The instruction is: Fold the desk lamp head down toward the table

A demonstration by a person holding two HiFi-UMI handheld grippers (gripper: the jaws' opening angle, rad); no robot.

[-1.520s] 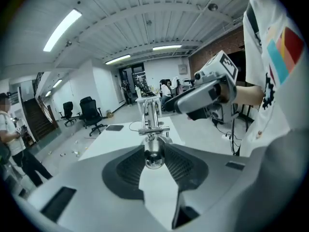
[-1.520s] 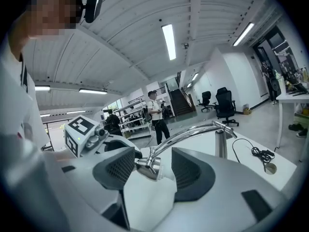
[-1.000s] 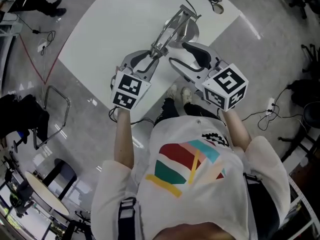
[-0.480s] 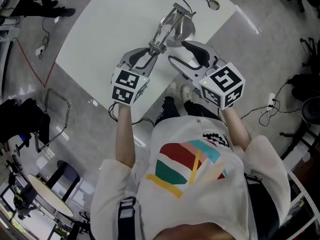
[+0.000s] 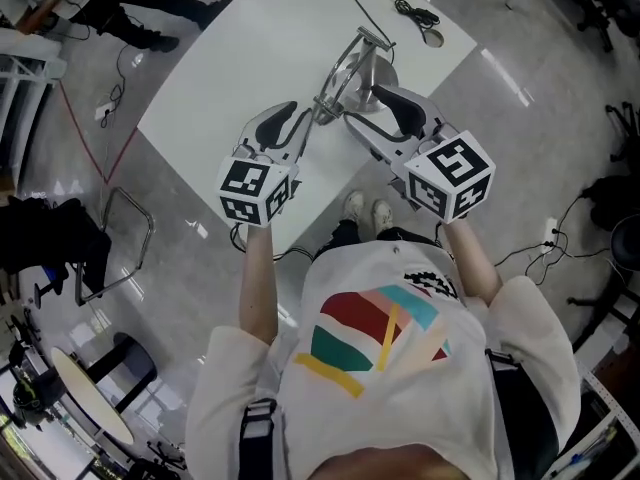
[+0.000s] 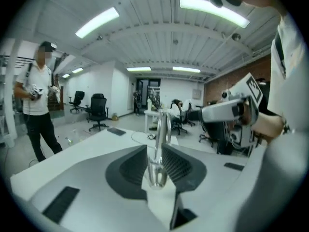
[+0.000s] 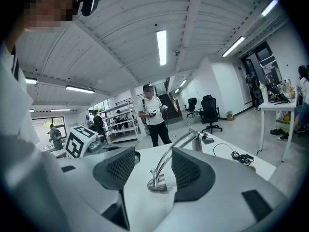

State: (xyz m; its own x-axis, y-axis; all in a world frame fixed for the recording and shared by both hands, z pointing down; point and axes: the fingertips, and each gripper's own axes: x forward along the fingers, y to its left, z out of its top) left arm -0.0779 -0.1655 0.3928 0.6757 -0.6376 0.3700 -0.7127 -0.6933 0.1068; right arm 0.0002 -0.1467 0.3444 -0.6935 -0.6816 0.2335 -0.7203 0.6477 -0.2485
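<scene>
A silver desk lamp (image 5: 345,68) stands on the white table (image 5: 220,88), its arm sloping down from the post to the small lamp head (image 6: 157,170). My left gripper (image 5: 300,123) is at that head. In the left gripper view its jaws are closing, with the head between the ribbed pads (image 6: 137,163) and against both. My right gripper (image 5: 360,108) hangs just right of the lamp with its jaws wide apart. In the right gripper view the lamp head (image 7: 157,183) and curved arm lie beyond its fingertips, and nothing is between its pads.
A black cable (image 5: 415,13) with a round end lies at the table's far corner behind the lamp. A person (image 5: 150,8) stands past the table's left end. A metal chair frame (image 5: 120,238) is on the floor at left. More cables trail on the floor at right.
Both grippers have risen toward the camera, the left more, and the left has rolled. The lamp head stays at the left gripper's tips. The right jaws stay wide.
</scene>
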